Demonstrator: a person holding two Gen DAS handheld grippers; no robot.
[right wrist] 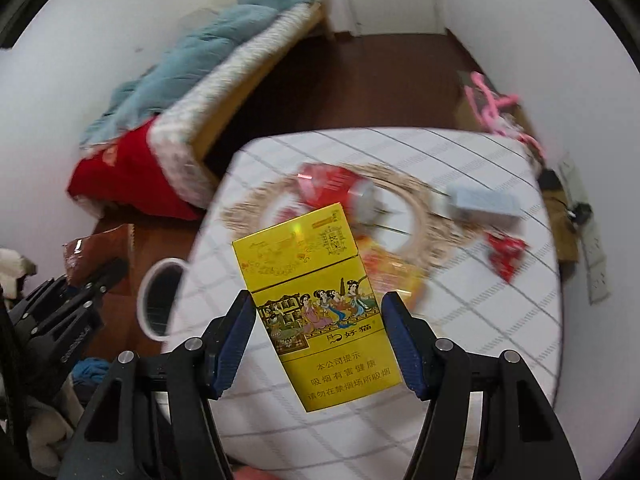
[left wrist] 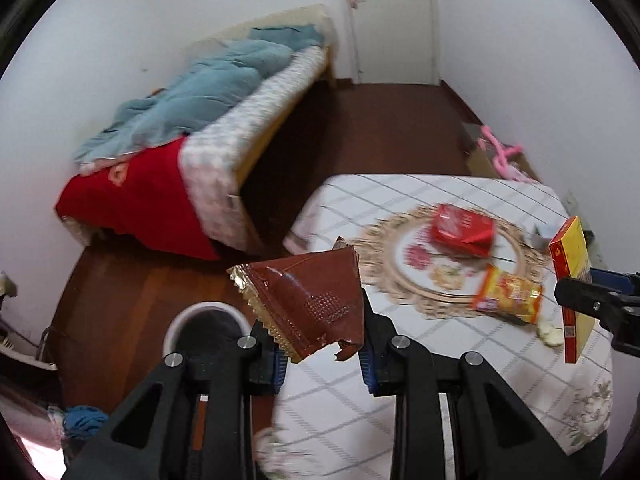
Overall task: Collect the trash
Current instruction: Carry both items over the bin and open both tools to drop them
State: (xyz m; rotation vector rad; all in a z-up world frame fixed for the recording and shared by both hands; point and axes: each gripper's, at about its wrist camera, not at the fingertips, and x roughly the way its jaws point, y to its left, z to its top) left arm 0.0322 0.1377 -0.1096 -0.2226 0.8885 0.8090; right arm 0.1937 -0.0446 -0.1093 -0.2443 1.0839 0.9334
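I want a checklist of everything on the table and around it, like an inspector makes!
Surface: round table with checked cloth and a doily.
Job's things: brown wrapper, yellow box, red box, orange packet, small red wrapper, white bin on the floor.
Clutter: grey box.
Grippers: left gripper holds the brown wrapper near the bin; right gripper holds the yellow box.
Cables: power strip by the wall.
Surroundings: bed with blue blanket, door.

Left gripper [left wrist: 322, 336] and right gripper [right wrist: 318, 344]: matte black plastic linkage arms, triangular cutouts, round silver screws at pivots, ribbed blue pads [right wrist: 234, 344] lining the fingers
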